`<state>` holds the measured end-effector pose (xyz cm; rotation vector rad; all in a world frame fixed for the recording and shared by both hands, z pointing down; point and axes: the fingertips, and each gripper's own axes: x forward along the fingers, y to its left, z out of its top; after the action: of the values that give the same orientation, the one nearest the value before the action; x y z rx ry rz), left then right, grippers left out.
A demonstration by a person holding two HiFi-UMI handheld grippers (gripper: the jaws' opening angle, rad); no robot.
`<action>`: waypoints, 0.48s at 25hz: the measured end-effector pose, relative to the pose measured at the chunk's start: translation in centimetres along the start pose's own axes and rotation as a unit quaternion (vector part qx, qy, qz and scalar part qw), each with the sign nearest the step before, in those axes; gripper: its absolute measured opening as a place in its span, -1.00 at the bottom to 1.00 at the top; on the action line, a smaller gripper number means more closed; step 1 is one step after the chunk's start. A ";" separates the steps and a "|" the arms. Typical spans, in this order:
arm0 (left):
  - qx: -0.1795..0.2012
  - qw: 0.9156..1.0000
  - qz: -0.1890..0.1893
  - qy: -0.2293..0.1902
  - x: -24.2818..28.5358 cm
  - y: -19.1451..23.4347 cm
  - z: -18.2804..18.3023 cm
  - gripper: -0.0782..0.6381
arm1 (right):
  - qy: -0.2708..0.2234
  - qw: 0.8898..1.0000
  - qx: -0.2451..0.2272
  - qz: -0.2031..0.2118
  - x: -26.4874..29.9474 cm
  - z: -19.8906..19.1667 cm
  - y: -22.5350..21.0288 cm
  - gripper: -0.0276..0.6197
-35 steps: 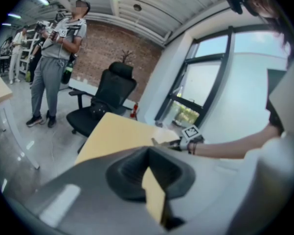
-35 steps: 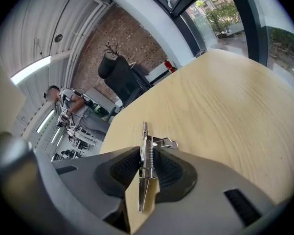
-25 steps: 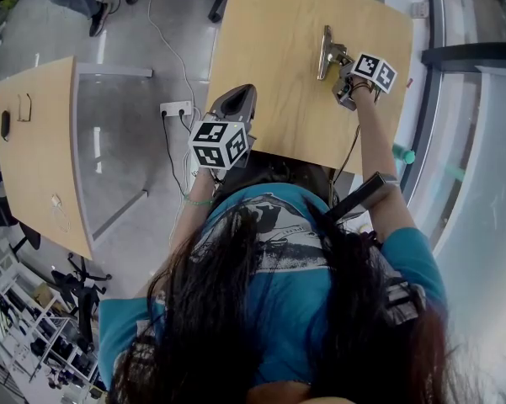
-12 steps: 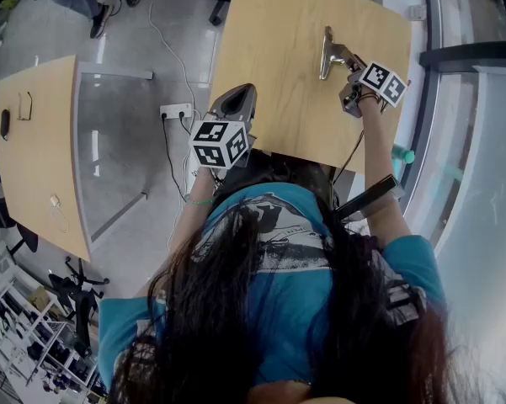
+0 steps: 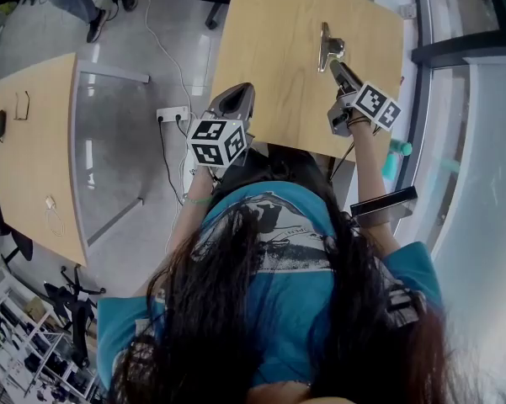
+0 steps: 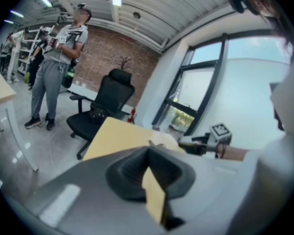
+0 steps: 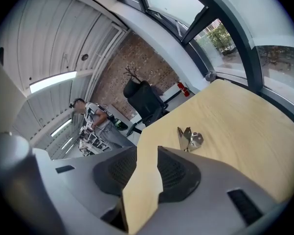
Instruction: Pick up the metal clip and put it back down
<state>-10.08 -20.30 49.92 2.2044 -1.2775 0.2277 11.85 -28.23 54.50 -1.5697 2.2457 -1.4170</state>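
Observation:
The metal clip (image 5: 327,47) lies on the far right part of the wooden table (image 5: 269,49); in the right gripper view the clip (image 7: 190,139) rests ahead of the jaws. My right gripper (image 5: 342,74) hovers just short of it, a little nearer to me, apart from the clip. Its jaws have just been opening wide and then easing in slightly; only bare table shows between its fingers (image 7: 178,173). My left gripper (image 5: 233,101) hangs at the table's near left edge, its tips together, holding nothing. In the left gripper view the right gripper (image 6: 195,146) shows over the table (image 6: 112,136).
A second wooden table (image 5: 34,150) stands to the left across a strip of floor with a power strip (image 5: 174,112). A black office chair (image 6: 100,111) stands beyond the table, and a person (image 6: 56,58) further back. A window frame (image 5: 421,99) runs along the right.
The right gripper was at the clip's near end, let go and drew back and up towards me. The clip stays flat on the table. The left gripper barely shifted.

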 end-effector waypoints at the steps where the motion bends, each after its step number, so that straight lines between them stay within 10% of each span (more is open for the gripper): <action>1: 0.002 1.000 -0.002 -0.001 -0.4 -0.1 -0.1 -0.77 | -0.005 1.000 -0.003 0.002 -0.5 -0.4 0.8 -0.50; 12: 0.004 1.000 -0.018 -0.011 -7.3 -0.4 -3.2 -0.77 | -0.024 0.999 -0.014 0.029 -7.6 -8.6 8.4 -0.73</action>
<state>-13.15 -12.98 49.40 2.2393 -1.2493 0.1958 5.12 -16.37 50.35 -1.5173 2.2742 -1.3235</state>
